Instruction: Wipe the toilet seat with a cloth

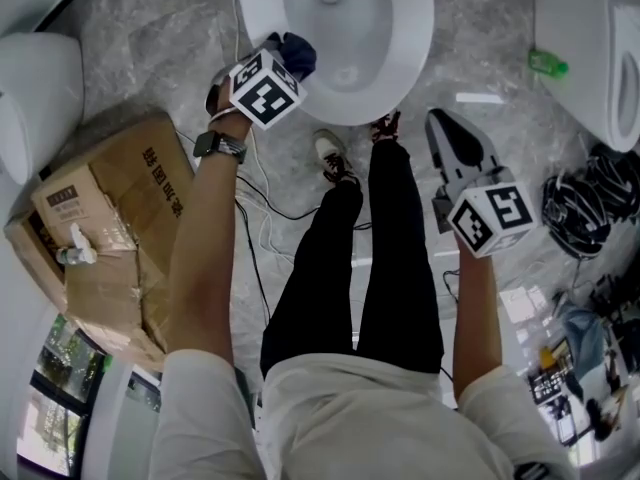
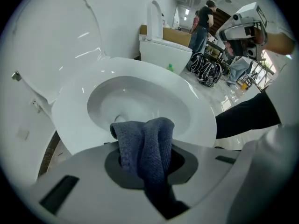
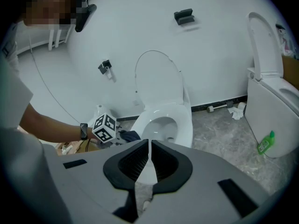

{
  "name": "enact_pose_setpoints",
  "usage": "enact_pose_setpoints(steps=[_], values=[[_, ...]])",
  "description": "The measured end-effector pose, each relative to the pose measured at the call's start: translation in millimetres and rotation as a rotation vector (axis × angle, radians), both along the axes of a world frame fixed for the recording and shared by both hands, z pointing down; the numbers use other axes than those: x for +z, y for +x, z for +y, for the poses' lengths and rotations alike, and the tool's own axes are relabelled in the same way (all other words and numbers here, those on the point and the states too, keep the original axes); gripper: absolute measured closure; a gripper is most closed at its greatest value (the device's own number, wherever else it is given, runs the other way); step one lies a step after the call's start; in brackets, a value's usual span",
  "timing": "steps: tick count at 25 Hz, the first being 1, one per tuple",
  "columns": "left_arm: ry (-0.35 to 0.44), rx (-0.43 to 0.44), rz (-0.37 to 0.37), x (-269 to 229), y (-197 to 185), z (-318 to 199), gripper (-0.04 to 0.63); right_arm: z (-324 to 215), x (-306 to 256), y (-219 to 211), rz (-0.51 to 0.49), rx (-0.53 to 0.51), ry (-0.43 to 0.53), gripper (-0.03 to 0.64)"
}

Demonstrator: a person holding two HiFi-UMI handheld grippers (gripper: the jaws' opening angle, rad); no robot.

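Cloth (image 2: 145,139) sits clamped in our left tool (image 1: 282,63) at the toilet seat's (image 2: 198,108) near rim; contact unclear. Right tool (image 3: 148,164) is closed on nothing, well apart. We read this as the wipe step; next: press down, sweep along the rim.

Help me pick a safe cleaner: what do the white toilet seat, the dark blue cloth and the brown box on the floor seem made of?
White toilet seat: hard, glossy, probably plastic or glazed ceramic; sharp light reflections.
Dark blue cloth: soft woven textile; visible ribbed texture and folds.
Brown box: matte cardboard; creased flaps.
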State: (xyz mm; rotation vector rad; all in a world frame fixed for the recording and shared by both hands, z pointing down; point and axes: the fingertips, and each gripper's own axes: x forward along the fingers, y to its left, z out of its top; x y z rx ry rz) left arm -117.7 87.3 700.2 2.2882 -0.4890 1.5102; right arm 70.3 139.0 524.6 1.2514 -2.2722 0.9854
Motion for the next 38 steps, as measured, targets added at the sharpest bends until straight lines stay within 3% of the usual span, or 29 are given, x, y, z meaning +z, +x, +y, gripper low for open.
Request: enact_pose_setpoints(steps=[10, 15, 23, 31, 38], values=[[0.061, 0.038, -0.057, 4.3, -14.9, -46.6, 0.538, -20.8, 8.8, 2.7, 0.029, 0.008, -0.042, 0.575], [0.161, 0.063, -0.109, 5.9, -26.5, -83.7, 0.538, -43.4, 0.0, -5.4, 0.032, -0.037, -0.032, 0.575], [0.212, 0.074, -0.154, 5.0, -32.3, -135.0, 0.538, -75.3, 5.0, -6.3, 0.021, -0.095, -0.050, 0.575], [0.224, 0.133, -0.133, 1.8, -29.4, -171.1, 0.538, -107.2, 22.2, -4.0, 0.011, -0.127, -0.095, 0.575], [0.344, 0.025, -0.044, -8.8, -20.3, -210.6, 0.538, -136.5, 31.2, 1.5, 0.023, -0.155, -0.107, 0.575]])
